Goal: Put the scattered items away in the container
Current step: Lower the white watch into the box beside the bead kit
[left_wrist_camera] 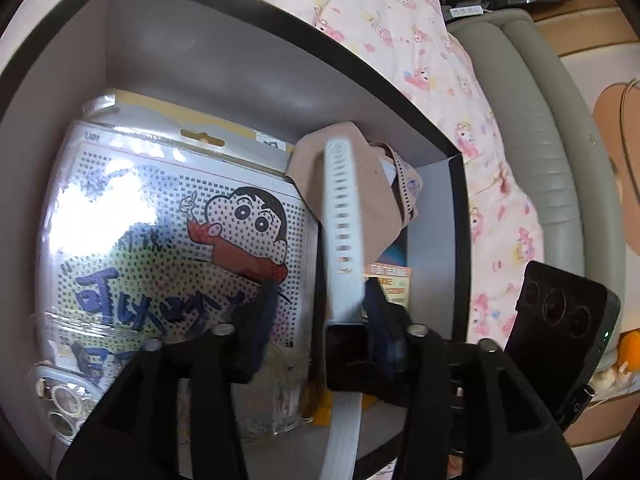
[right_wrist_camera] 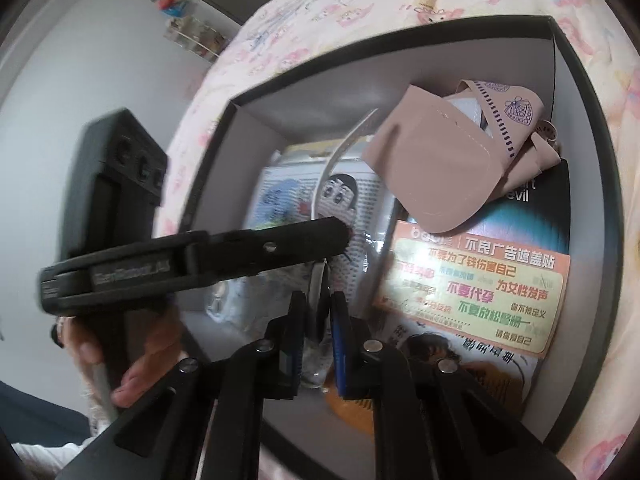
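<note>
Box (left_wrist_camera: 256,76): dark rim, grey walls, on a pink bedspread (left_wrist_camera: 420,40); fills most of both views.
Already in: cartoon pack (left_wrist_camera: 172,216) at left, beige cloth (right_wrist_camera: 448,168) upper right, sticker sheet (right_wrist_camera: 476,280) and magazine (right_wrist_camera: 460,356) lower right, phone case (left_wrist_camera: 60,396) lower left.
Watch (left_wrist_camera: 344,336): over the box, centre of the left view, its white strap running up the frame and its dark face low down.
Left gripper (left_wrist_camera: 324,312): jaws partly apart; the watch lies between them, against the right finger, not clamped.
Right gripper (right_wrist_camera: 318,316): nearly closed on the strap's lower end.
Done: most items appear boxed.
Left: letting the watch go; outside the box, only bedspread shows in either view.
</note>
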`<action>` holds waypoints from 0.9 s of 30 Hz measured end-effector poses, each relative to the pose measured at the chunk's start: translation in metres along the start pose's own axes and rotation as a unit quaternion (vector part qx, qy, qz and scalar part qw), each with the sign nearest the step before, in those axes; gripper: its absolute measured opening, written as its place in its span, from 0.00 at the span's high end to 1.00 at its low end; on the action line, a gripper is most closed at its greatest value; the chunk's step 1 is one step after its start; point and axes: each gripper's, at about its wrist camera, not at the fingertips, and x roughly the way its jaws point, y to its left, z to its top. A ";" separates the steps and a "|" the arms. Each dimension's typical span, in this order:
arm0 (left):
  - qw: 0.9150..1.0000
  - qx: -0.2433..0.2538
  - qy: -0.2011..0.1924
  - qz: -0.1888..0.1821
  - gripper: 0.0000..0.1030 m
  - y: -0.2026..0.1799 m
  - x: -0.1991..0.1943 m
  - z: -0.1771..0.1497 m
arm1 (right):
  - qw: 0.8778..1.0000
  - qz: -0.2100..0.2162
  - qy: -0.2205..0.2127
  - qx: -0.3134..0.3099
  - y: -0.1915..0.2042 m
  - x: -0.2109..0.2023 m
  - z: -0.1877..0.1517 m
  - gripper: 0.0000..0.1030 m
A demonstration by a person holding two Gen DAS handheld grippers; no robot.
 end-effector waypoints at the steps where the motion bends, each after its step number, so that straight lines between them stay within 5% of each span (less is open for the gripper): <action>1: 1.000 -0.002 0.003 -0.008 0.54 0.001 0.000 0.000 | 1.000 -0.003 -0.002 -0.003 0.001 -0.002 -0.001 0.91; 4: 0.999 0.007 0.012 -0.030 0.81 -0.003 0.002 -0.003 | 1.000 -0.011 -0.003 -0.011 0.004 -0.004 -0.004 0.91; 6: 1.000 0.023 0.006 -0.020 0.86 -0.009 0.000 -0.006 | 1.000 -0.019 0.001 -0.015 0.005 -0.001 -0.005 0.91; 13: 0.998 0.042 -0.037 0.027 0.86 -0.017 -0.006 -0.007 | 0.998 -0.062 0.004 -0.027 0.013 0.007 -0.010 0.87; 19: 0.998 0.000 -0.067 0.015 0.86 -0.008 -0.008 -0.001 | 0.992 -0.104 0.040 -0.061 0.019 0.022 -0.025 0.80; 21: 0.997 -0.010 -0.075 0.017 0.86 -0.006 -0.011 0.000 | 0.990 -0.117 0.033 -0.074 0.023 0.020 -0.026 0.90; 27: 0.991 -0.010 -0.100 0.090 0.86 -0.007 -0.020 0.001 | 0.986 -0.161 0.004 -0.054 0.007 0.001 -0.019 0.96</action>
